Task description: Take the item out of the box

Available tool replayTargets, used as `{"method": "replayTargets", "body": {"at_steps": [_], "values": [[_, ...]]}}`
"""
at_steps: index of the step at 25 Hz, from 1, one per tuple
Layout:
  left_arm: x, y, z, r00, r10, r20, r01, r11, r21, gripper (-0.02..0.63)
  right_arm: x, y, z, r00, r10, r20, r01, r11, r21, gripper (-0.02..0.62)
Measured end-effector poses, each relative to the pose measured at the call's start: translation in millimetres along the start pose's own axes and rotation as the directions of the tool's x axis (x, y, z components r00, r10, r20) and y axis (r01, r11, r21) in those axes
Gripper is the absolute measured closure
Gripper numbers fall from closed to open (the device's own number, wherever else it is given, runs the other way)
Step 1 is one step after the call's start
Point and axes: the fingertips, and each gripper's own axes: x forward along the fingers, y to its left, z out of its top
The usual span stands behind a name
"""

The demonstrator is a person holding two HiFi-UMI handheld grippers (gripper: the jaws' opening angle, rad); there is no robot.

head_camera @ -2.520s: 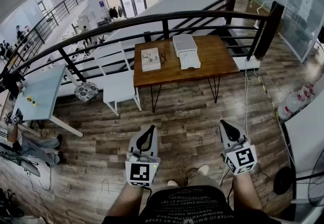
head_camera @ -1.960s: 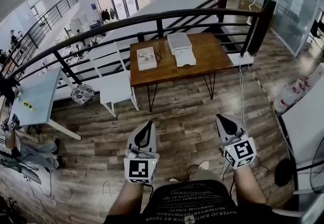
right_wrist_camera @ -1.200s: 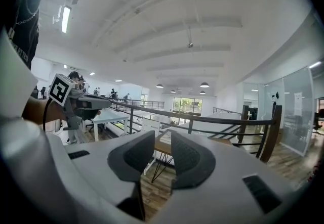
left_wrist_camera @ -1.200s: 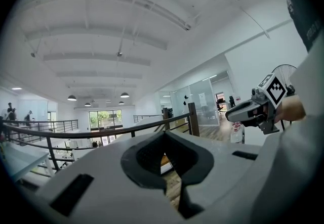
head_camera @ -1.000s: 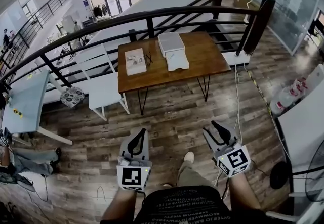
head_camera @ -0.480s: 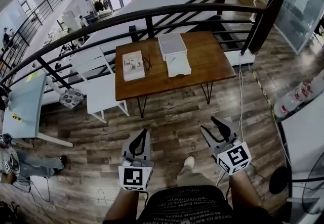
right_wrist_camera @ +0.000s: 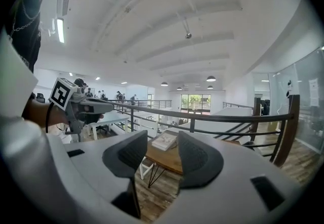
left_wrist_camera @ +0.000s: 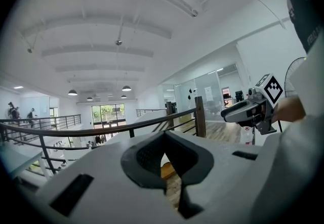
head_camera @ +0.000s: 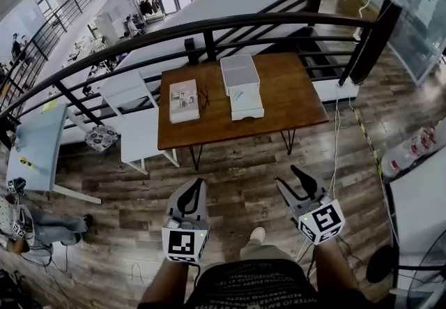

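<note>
Grippers held out over plank floor (head_camera: 237, 168), both well short of the table (head_camera: 286, 95). Left gripper (head_camera: 198, 182): tips together, nothing in them. Right gripper (head_camera: 286, 175): jaws wide, have just been opening, nothing between them. Further out, white chair (head_camera: 143, 130) at the table's left end. On the table, white box (head_camera: 240, 72) sits mid-top toward the far edge, two white parts touching; can't make out the contents. Flat booklet (head_camera: 184, 100) lies left of it, apart. Black railing (head_camera: 209, 25) runs behind the table.
</note>
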Motion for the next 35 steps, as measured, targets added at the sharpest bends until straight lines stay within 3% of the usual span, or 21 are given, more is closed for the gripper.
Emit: {"method": "replayTargets", "body": {"at_steps": [7,11,20,35], "values": [[57,-17,19,0.999,0.024,-0.026,-0.023,0.999,0.029,0.601,14,-59,3,0.999,0.035,0.02,-0.035,0.999,0.007,0.405],[73,-27,29,0.999,0.049,0.009,-0.05,0.998,0.03,0.601,17,-78,5,0.997,0.074,0.031,-0.074,0.997,0.005,0.405],[74,-26,36,0.995,0.096,-0.009,-0.096,0.994,0.054,0.601,27,-88,5,0.992,0.119,0.037,-0.119,0.993,0.0,0.405],[108,-8,22,0.999,0.033,0.009,-0.033,0.999,0.003,0.601,52,-102,2,0.998,0.063,-0.004,-0.063,0.998,-0.006,0.405]]}}
